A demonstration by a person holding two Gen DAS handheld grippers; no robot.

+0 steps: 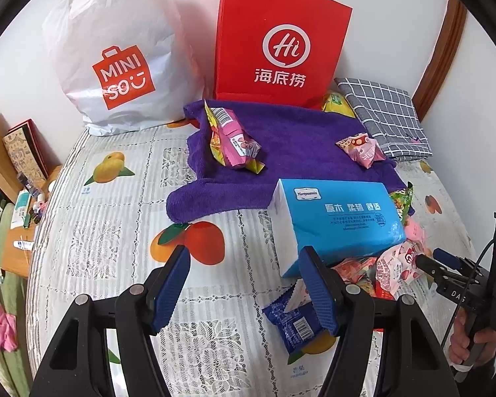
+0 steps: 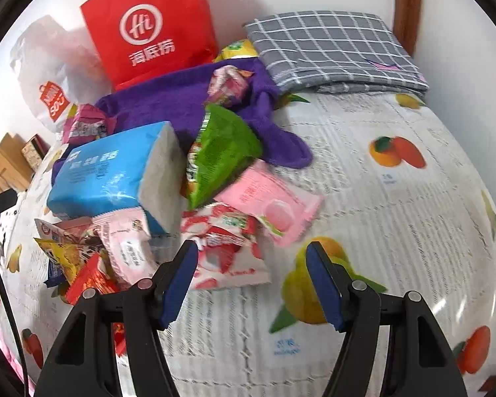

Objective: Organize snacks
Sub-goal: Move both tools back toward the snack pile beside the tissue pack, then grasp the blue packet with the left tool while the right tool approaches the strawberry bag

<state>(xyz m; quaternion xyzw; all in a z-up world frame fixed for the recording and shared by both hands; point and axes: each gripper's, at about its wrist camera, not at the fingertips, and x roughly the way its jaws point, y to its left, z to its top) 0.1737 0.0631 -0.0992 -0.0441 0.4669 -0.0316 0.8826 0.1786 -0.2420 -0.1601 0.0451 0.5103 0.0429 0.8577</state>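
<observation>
Far to the left of the left gripper (image 1: 244, 284), whose blue-padded fingers (image 1: 170, 292) stand apart with nothing between them, a low wooden shelf (image 1: 16, 178) holds books and small bottles beside the tabletop with its white lace-and-fruit-print cover (image 1: 115, 231). Beyond these fingers, against the wall, a crumpled white plastic shopping bag with an orange logo (image 1: 115, 63) stands next to an upright red paper carrier bag with a white round logo (image 1: 277, 43). Ahead of them a purple terry towel (image 1: 291, 145) lies spread out, carrying a pink-and-yellow snack packet (image 1: 234, 142) and a small pink wrapped candy packet (image 1: 362, 147). Just beside the inner fingertip lies a dark blue foil snack packet (image 1: 291, 326), and right in front of that finger sits a blue-and-white soft pack of tissues (image 1: 334, 221). To the right of the tissues, a heap of pink, red and yellow snack packets (image 2: 115, 248) spreads toward the right gripper (image 2: 253, 284), whose fingers (image 2: 180, 283) likewise stand apart and empty above the cover. A red-and-white strawberry-print packet (image 2: 228, 254) lies just ahead of its left finger, with a green crinkled snack bag (image 2: 225, 155) and a flat pink packet (image 2: 271, 208) beyond. Far ahead to the right rests a folded grey checked cloth (image 2: 330, 49).
</observation>
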